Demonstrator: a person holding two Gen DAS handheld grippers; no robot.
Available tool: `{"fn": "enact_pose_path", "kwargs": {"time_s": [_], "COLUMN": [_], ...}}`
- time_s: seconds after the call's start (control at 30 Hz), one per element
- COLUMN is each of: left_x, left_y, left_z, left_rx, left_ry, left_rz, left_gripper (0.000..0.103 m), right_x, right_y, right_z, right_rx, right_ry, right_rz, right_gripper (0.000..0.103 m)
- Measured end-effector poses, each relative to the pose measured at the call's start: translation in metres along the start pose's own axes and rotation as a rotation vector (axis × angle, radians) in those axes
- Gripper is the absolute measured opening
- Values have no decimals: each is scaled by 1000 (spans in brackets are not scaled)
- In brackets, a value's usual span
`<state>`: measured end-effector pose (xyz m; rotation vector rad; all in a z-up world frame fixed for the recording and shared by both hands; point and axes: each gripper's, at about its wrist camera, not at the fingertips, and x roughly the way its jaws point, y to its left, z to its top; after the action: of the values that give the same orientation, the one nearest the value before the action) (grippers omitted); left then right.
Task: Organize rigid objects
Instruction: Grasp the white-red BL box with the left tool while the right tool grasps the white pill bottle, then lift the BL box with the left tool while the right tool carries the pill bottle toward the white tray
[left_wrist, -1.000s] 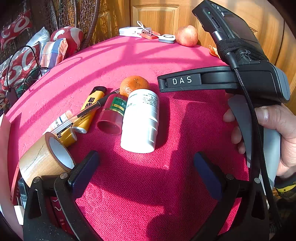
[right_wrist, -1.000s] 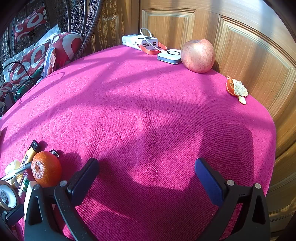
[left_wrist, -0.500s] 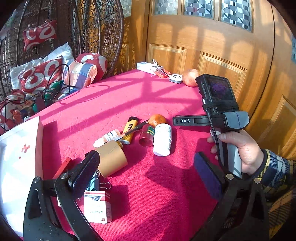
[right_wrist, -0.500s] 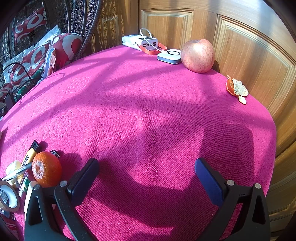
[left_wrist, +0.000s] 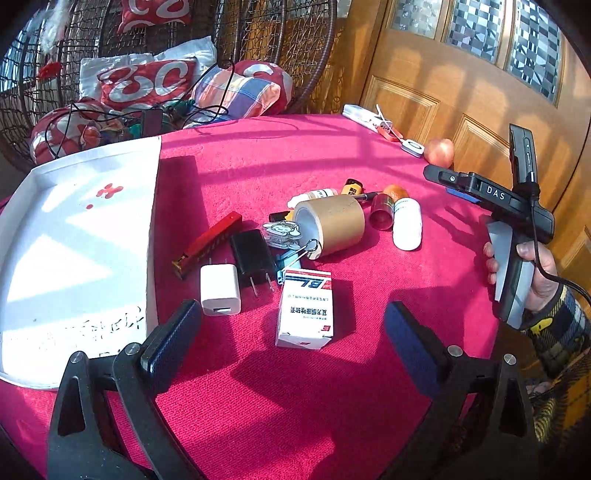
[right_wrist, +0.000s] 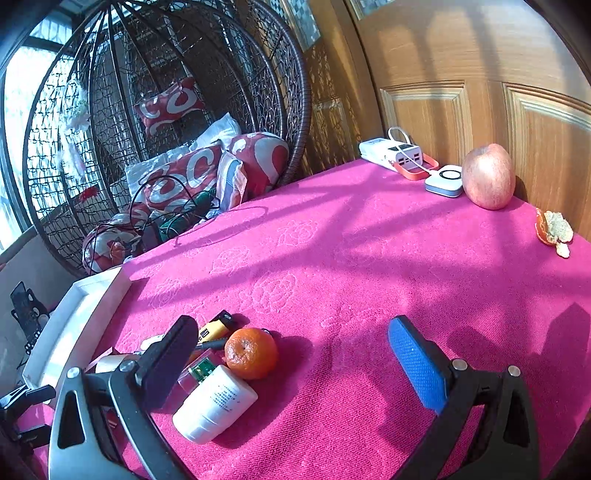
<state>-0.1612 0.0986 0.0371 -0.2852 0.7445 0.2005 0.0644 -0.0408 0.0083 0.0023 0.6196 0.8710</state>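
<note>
Pink tablecloth (right_wrist: 369, 266) beside wicker chair (right_wrist: 166, 92) and wooden door (right_wrist: 480, 74).

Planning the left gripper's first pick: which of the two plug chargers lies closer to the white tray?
The white charger, nearer the tray. The black charger lies beside it, on the side away from the tray.

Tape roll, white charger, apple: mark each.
Tape roll (left_wrist: 338, 221), left wrist view, brown outer side.
White charger (left_wrist: 220, 288), left wrist view, top face.
Apple (right_wrist: 488, 176), right wrist view, front skin.
</note>
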Motion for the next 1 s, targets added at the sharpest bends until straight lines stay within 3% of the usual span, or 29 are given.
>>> {"fn": "enact_pose_path", "kwargs": {"time_s": [0.17, 0.37, 0.53, 0.63, 0.73, 0.8, 0.83, 1.0], "left_x": [22, 39, 45, 45, 43, 42, 42, 37], "left_y": [-8, -14, -17, -13, -10, -9, -8, -8], "left_z": [-2, 1, 2, 3, 1, 0, -1, -3], "left_rx": [23, 37, 46, 35, 30, 30, 20, -2], "left_ry": [77, 124, 131, 124, 108, 95, 89, 70], "left_rz": [-21, -22, 8, 21, 49, 71, 65, 47], "left_gripper": [84, 84, 76, 63, 51, 36, 33, 32], "right_x": [7, 22, 24, 30, 35, 36, 38, 33], "right_y": [26, 31, 47, 58, 62, 61, 59, 54], "right_z": [-11, -19, -22, -26, -29, -29, -29, -31], "right_rx": [-147, -240, -369, -447, -484, -487, -479, -430], "right_ry": [87, 204, 231, 248, 269, 280, 298, 273], "right_rz": [114, 186, 185, 158, 140, 143, 146, 140], "right_gripper": [103, 103, 103, 102, 98, 84, 66, 65]}}
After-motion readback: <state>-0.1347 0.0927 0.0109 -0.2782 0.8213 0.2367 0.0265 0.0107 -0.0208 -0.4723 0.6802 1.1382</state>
